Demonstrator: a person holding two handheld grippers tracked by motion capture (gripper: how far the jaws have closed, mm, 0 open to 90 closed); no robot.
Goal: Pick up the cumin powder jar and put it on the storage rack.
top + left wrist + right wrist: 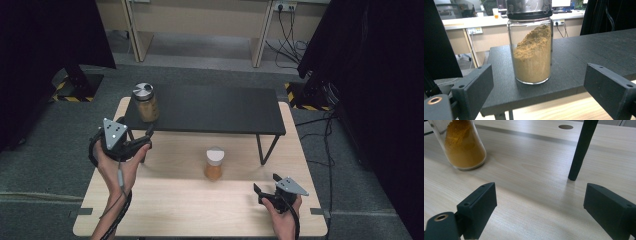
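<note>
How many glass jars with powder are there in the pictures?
2. One jar with a metal lid stands on the black shelf, at its left end. The other jar stands on the wooden table, in front of the shelf.

My view of a dim workroom with grey carpet.
I see black curtains (47, 35) on both sides, beige desks (200, 20) along the back wall, cables (290, 40) dangling from a socket, and hazard tape (70, 95) on the floor.
</note>
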